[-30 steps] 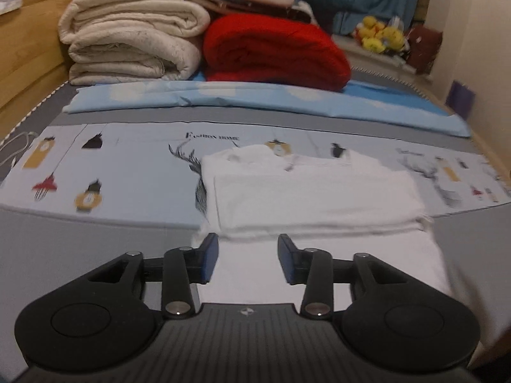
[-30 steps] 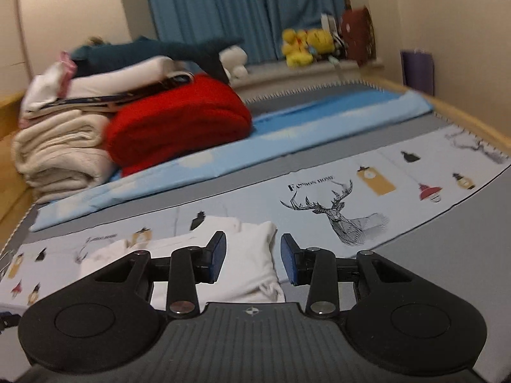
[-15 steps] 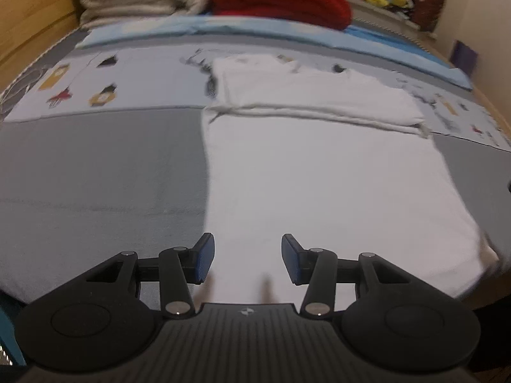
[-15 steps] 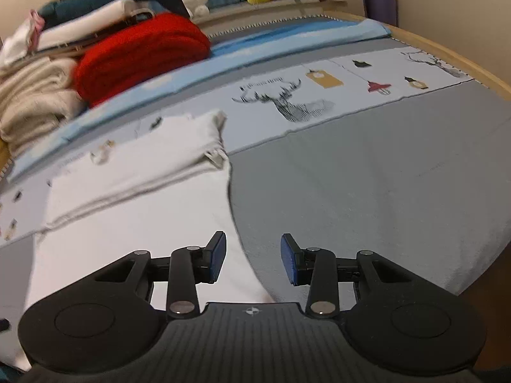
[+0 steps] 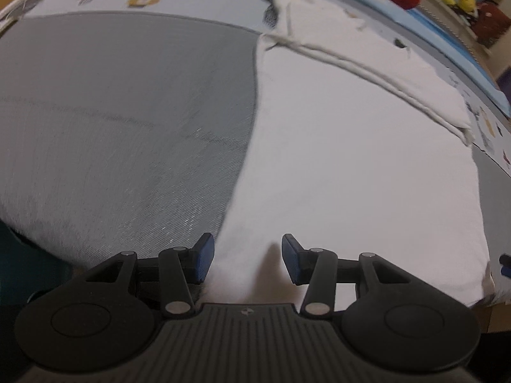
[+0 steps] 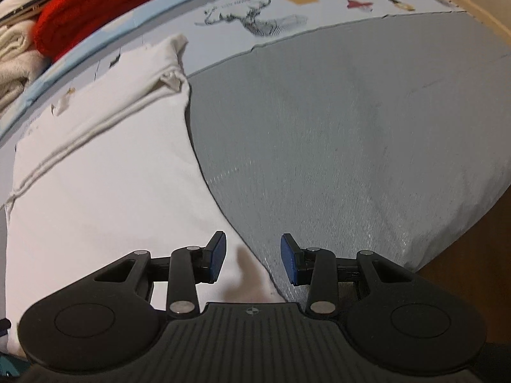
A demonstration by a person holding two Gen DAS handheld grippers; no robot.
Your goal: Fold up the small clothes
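We see the white garment [image 5: 351,166] flat on the grey bed cover [image 5: 127,111], far part folded over, w/ left tool [image 5: 244,257] over its near-left corner & right tool [image 6: 253,258] over its near-right corner, both spread, pinching nothing.

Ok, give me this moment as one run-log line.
phase: reach | left gripper: open, over white garment near-left corner | right gripper: open, over near-right corner | top part folded | nothing held

No legible text — only blur.
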